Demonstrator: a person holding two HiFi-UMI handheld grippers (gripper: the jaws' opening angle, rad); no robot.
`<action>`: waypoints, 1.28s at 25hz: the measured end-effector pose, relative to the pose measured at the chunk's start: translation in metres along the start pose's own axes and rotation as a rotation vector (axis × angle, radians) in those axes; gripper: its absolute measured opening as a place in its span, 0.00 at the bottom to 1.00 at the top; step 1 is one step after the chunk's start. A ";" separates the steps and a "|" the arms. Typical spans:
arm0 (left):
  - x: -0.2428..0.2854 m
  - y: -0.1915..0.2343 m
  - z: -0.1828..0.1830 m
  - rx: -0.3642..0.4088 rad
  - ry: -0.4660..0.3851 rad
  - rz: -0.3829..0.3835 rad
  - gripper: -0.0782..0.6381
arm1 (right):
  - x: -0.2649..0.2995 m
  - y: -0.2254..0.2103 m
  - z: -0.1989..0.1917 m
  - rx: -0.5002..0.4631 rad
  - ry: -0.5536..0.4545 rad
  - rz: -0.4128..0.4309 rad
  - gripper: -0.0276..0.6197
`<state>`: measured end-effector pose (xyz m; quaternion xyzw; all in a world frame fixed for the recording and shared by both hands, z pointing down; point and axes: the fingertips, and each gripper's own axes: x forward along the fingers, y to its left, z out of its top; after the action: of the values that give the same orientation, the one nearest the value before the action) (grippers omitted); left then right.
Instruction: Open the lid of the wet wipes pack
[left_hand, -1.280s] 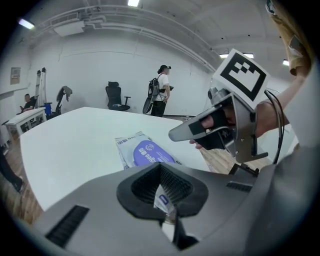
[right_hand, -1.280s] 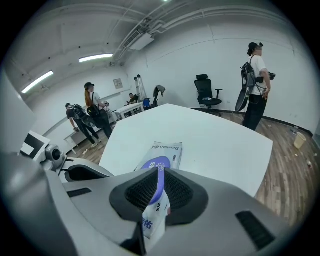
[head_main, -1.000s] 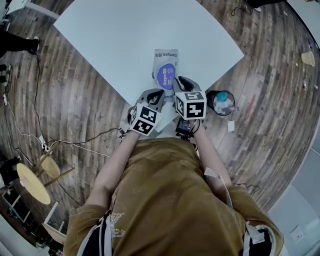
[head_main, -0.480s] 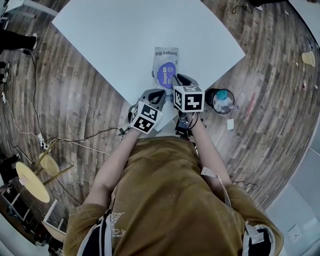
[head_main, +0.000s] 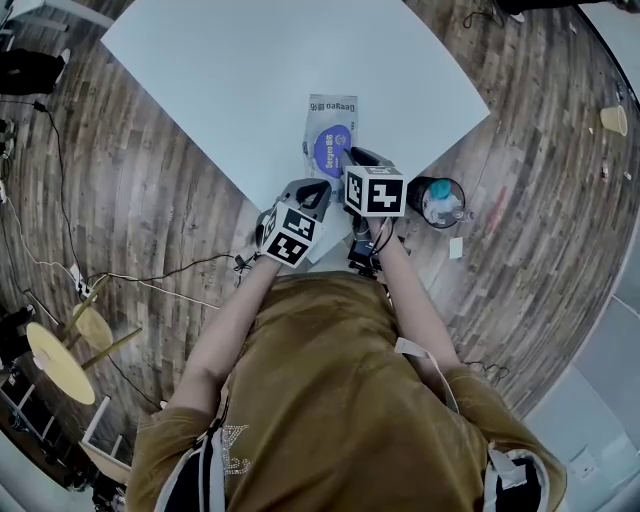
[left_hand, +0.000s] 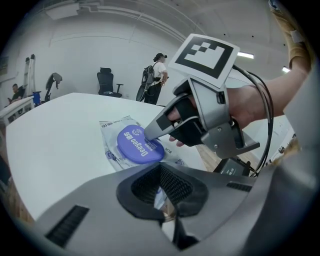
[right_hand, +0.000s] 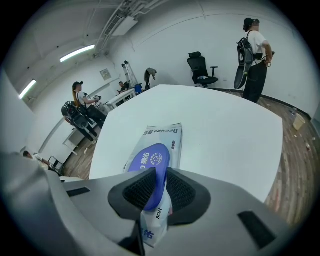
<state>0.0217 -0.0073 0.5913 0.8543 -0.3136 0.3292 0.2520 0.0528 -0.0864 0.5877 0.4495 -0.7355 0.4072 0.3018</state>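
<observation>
A white wet wipes pack (head_main: 331, 118) with an oval purple lid (head_main: 328, 148) lies on the white table (head_main: 250, 80) near its front corner. My right gripper (head_main: 352, 157) is at the lid's near edge. In the right gripper view it (right_hand: 154, 192) is shut on that edge of the lid (right_hand: 150, 160), which rises slightly off the pack (right_hand: 162, 134). My left gripper (head_main: 312, 188) sits just behind and to the left. In the left gripper view it (left_hand: 161, 197) is shut on the pack's near end, with the lid (left_hand: 135, 145) ahead and the right gripper (left_hand: 149, 134) touching it.
A round black bin (head_main: 440, 203) with litter stands on the wooden floor right of the table corner. Cables and a yellow stool (head_main: 60, 360) lie to the left. An office chair (right_hand: 202, 67) and a standing person (right_hand: 255, 55) are beyond the table's far side.
My right gripper has moved a little forward onto the lid's near edge. The left gripper and the pack have stayed where they were.
</observation>
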 end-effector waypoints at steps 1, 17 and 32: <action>0.001 0.000 -0.001 0.001 0.002 0.003 0.11 | 0.001 -0.001 0.000 0.006 0.003 -0.002 0.12; 0.009 0.001 -0.009 -0.025 0.011 -0.007 0.11 | 0.004 -0.006 -0.001 0.101 0.060 0.047 0.12; 0.012 -0.001 -0.008 0.072 0.089 0.009 0.11 | -0.002 -0.008 0.002 0.173 0.071 0.113 0.08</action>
<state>0.0267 -0.0059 0.6051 0.8460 -0.2938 0.3790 0.2331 0.0607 -0.0895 0.5873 0.4172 -0.7106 0.5012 0.2641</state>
